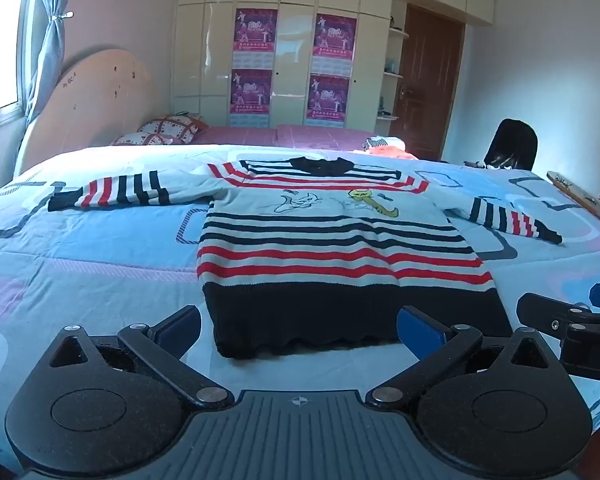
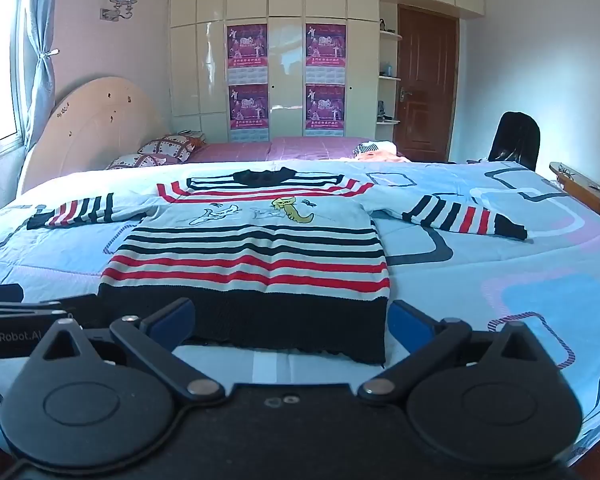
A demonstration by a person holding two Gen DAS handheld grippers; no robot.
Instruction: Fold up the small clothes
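Observation:
A small knit sweater (image 1: 332,240) with red, navy and white stripes, a navy hem and cartoon figures on the chest lies flat on the bed, both sleeves spread out. It also shows in the right wrist view (image 2: 252,256). My left gripper (image 1: 300,332) is open and empty, just short of the hem's left part. My right gripper (image 2: 292,320) is open and empty, just short of the hem's right part. Each gripper shows at the edge of the other's view.
The sweater lies on a light blue patterned quilt (image 1: 80,248). Pillows (image 1: 168,130) and a headboard (image 1: 88,96) are far left. Other clothes (image 1: 384,146) lie at the far edge. A black chair (image 1: 512,144) and a wooden board (image 1: 576,192) stand at the right.

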